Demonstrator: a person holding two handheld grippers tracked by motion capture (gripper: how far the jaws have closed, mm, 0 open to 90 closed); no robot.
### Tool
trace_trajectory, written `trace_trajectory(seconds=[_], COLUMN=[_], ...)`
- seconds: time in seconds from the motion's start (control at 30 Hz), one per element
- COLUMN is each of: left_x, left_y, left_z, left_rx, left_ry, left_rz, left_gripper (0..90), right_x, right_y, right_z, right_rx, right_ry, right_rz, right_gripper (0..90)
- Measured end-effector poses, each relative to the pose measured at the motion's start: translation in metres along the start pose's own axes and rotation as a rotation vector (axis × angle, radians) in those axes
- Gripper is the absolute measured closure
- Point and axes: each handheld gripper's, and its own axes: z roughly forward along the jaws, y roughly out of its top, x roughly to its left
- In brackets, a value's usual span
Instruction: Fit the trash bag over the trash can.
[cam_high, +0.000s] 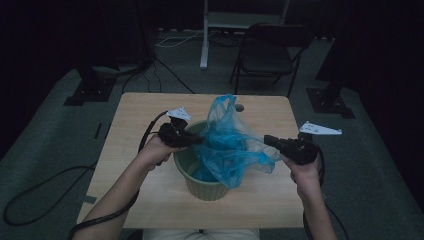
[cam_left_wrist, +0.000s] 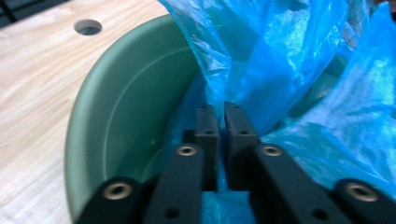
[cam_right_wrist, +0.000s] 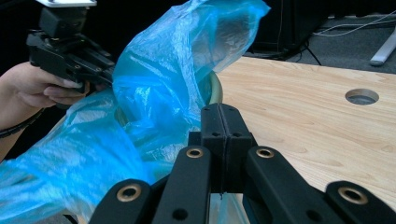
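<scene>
Green pot (cam_high: 205, 175), table centre: no legible markings. Blue bag (cam_high: 230, 145) draped inside, pinched by left gripper (cam_high: 197, 140) at nine o'clock, by right gripper (cam_high: 267, 141) at three o'clock.

1. Your tabletop (cam_high: 150, 107) is pale wood with rounded corners and a round hole (cam_high: 239, 107) near its far edge.
2. Around it you have a grey-green carpeted floor (cam_high: 55, 130).
3. Beyond the far edge stands a dark folding chair (cam_high: 267, 52), well apart from the tabletop.
4. Beside the chair you can see a white frame leg (cam_high: 204, 35) rising from the floor.
5. Dark stand bases (cam_high: 92, 87) sit at your far left and far right (cam_high: 330, 100).
6. Black cables (cam_high: 30, 192) trail over the floor.
7. The room is dim; the far background is nearly black.
</scene>
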Motion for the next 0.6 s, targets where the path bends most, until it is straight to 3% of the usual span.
trace_trajectory(seconds=[0.1, 0.2, 0.43, 0.6], left_x=[-0.002, -0.004, 0.0, 0.001], left_y=[-0.003, -0.011, -0.037, -0.049], left_z=[-0.007, -0.026, -0.066, -0.075], left_rx=[-0.019, -0.044, -0.085, -0.091], left_ry=[0.017, 0.032, 0.047, 0.048], left_rz=[0.008, 0.016, -0.009, -0.024], left_gripper=[90.0, 90.0, 90.0, 90.0], right_x=[-0.001, -0.003, -0.017, -0.018], right_y=[0.0, -0.002, -0.009, -0.01], right_z=[-0.001, -0.005, -0.018, -0.02], right_rx=[0.001, 0.001, 0.0, 0.008], right_ry=[-0.001, -0.018, -0.064, -0.057], right_rz=[0.002, 0.003, 0.035, 0.039], right_gripper=[90.0, 90.0, 90.0, 90.0])
